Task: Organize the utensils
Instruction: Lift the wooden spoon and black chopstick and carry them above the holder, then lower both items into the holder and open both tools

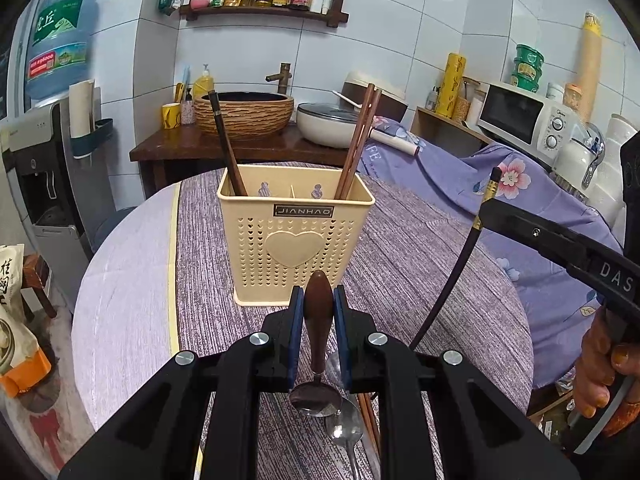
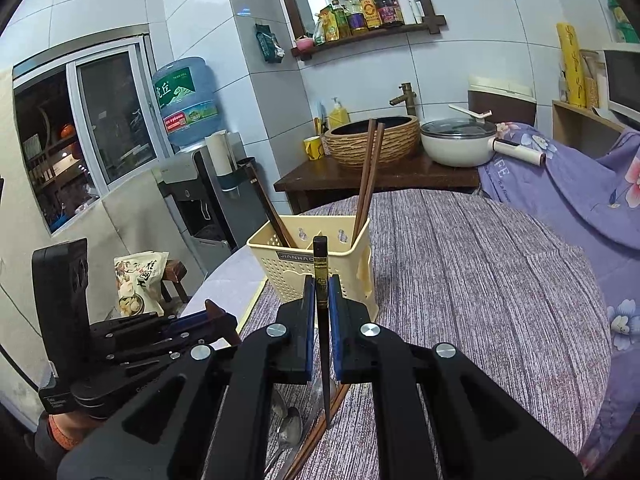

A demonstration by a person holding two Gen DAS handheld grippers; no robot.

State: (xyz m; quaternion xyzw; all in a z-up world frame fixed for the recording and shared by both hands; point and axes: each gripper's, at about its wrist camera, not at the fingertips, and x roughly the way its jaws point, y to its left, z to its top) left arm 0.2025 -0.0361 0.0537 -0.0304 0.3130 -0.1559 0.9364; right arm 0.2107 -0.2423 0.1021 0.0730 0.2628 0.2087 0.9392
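Note:
A cream perforated utensil holder (image 1: pixel 295 236) stands on the round table; it also shows in the right wrist view (image 2: pixel 316 264). It holds a dark chopstick (image 1: pixel 226 144) on the left and a brown pair (image 1: pixel 360 140) on the right. My left gripper (image 1: pixel 318 300) is shut on a brown-handled spoon (image 1: pixel 318 320), bowl hanging down, just in front of the holder. My right gripper (image 2: pixel 321 292) is shut on a black chopstick (image 2: pixel 322 320) with a gold band, held upright near the holder's front right. It shows at the right of the left wrist view (image 1: pixel 486 204).
A metal spoon (image 1: pixel 344 428) and brown chopsticks (image 2: pixel 316 432) lie on the striped purple tablecloth (image 1: pixel 420 264) below the grippers. Behind the table stand a wooden counter with a woven basin (image 1: pixel 244 114) and a white pot (image 1: pixel 332 124). A water dispenser (image 1: pixel 44 168) stands at the left.

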